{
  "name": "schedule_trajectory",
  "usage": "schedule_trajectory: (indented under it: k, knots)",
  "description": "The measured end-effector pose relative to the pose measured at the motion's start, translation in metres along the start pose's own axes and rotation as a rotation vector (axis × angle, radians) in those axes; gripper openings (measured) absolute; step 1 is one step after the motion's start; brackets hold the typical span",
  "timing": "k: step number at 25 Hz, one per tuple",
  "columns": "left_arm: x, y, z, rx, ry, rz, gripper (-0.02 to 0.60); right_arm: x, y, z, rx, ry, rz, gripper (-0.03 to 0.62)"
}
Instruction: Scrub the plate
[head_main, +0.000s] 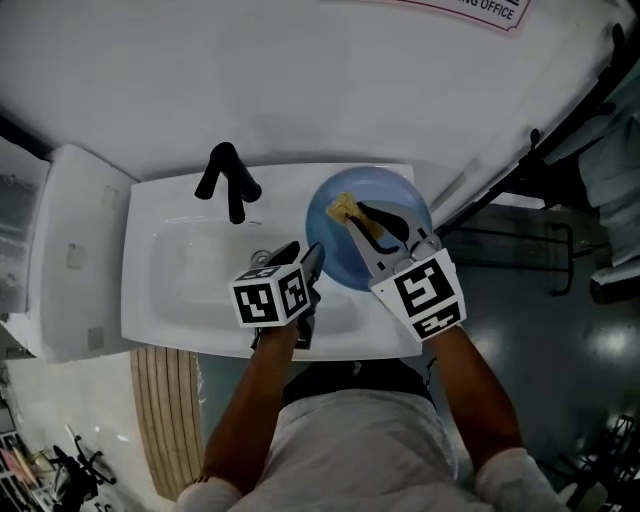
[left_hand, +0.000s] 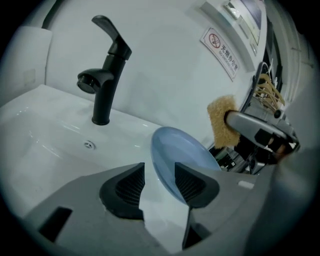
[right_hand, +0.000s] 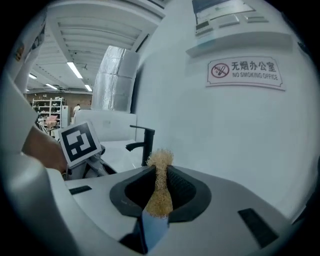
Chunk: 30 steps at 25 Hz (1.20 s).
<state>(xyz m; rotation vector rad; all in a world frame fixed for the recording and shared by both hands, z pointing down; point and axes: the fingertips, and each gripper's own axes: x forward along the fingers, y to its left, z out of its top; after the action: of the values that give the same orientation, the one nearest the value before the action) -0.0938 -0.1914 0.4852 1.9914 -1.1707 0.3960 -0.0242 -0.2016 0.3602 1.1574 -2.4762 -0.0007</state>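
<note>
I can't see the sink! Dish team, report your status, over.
Left claw open, rim of blue plate between its jaws, unpinched. Right claw shut on sponge, over plate's far edge. Tap off to the side, nothing blocking. Over.

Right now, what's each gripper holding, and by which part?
Right gripper pinches the sponge by one edge. Left gripper holds nothing: jaws open at the plate.

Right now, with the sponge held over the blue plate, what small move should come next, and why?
Probably close the left gripper on the plate's near rim to steady it. Its fingers stand apart, with the rim seemingly between them but unpressed, while the right gripper clamps the sponge over the plate.
</note>
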Motion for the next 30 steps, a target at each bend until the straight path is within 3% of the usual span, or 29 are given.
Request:
schedule_trajectory:
  k: [7, 14, 22, 30]
  knots:
    - [0.013, 0.0, -0.009, -0.093, 0.038, 0.013, 0.193, 0.041, 0.003, -0.034, -0.092, 0.143, 0.073, 0.063]
    - [0.024, 0.005, -0.014, -0.117, 0.07, 0.069, 0.189, 0.07, 0.003, -0.058, -0.107, 0.237, 0.119, 0.063]
    - [0.029, 0.009, -0.013, -0.12, 0.054, 0.163, 0.066, 0.092, 0.014, -0.078, -0.129, 0.297, 0.175, 0.063]
    - [0.03, 0.01, -0.009, -0.154, 0.031, 0.211, 0.054, 0.102, -0.001, -0.088, -0.146, 0.337, 0.154, 0.063]
